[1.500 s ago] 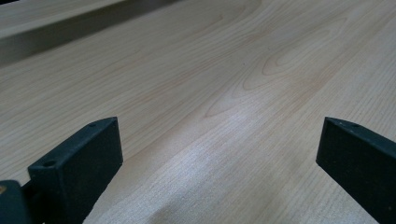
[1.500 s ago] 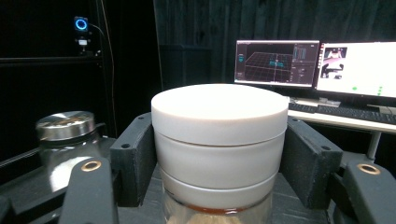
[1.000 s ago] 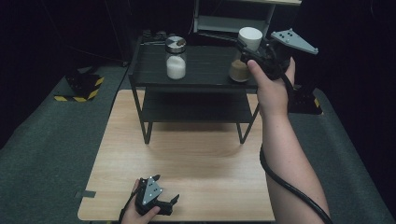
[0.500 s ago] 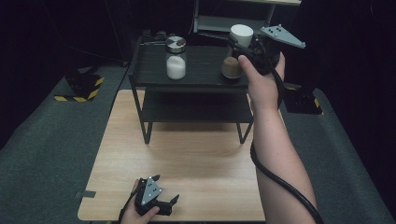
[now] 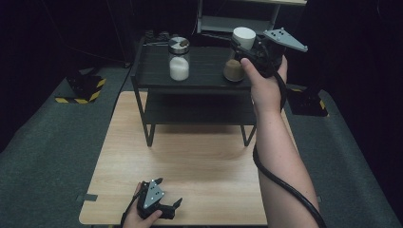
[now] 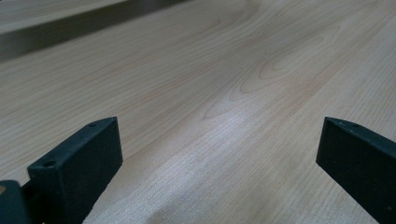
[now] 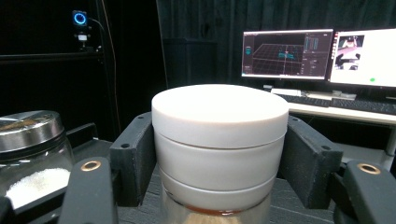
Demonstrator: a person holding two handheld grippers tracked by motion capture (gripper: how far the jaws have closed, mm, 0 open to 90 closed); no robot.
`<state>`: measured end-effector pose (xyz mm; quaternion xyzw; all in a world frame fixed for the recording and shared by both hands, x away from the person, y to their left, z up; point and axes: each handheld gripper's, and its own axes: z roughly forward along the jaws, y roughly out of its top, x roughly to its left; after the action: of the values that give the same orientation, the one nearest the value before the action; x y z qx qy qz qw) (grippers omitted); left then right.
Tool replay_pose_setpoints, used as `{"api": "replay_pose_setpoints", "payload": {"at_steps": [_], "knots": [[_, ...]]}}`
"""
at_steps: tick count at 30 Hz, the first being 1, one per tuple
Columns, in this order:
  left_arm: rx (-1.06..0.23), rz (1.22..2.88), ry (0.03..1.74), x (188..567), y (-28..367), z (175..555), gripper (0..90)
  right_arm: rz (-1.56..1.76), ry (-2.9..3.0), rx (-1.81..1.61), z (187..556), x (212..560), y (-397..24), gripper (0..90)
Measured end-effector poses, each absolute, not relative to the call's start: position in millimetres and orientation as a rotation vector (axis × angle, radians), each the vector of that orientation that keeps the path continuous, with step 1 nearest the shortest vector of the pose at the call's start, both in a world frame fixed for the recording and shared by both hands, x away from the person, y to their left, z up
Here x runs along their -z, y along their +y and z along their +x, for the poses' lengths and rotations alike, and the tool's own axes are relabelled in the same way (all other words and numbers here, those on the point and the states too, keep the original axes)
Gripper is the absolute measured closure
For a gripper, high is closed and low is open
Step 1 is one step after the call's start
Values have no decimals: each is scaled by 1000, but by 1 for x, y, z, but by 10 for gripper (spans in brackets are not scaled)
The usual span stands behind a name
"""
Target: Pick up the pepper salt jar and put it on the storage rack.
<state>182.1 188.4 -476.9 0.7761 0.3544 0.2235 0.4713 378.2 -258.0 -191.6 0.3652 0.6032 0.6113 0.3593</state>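
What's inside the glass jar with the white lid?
The glass jar with the white lid holds brown powder at the bottom; the right gripper, clamped on the lid, hides the upper part.

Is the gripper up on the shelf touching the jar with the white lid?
Touching. In the right gripper view, both black jaws of the right hand-held gripper press against the sides of the white lid of the jar, with no gap.

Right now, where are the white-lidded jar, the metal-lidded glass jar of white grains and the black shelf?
white-lidded jar [image 7: 219, 109], right gripper view, lid top.
metal-lidded glass jar of white grains [image 5: 179, 69], high view, glass side.
black shelf [image 5: 204, 71], high view, bare top.
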Motion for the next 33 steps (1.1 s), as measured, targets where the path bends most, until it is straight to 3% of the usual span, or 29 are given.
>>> {"api": "replay_pose_setpoints", "payload": {"at_steps": [22,28,33], "knots": [[-551,1902,868,477,188,182,8,928,1557,-1564,376,193,-255,336],[-550,1901,867,477,188,182,8,934,1558,-1567,377,192,-255,313],[-549,1901,867,477,188,182,8,944,1573,-1570,378,190,-257,235]]}}
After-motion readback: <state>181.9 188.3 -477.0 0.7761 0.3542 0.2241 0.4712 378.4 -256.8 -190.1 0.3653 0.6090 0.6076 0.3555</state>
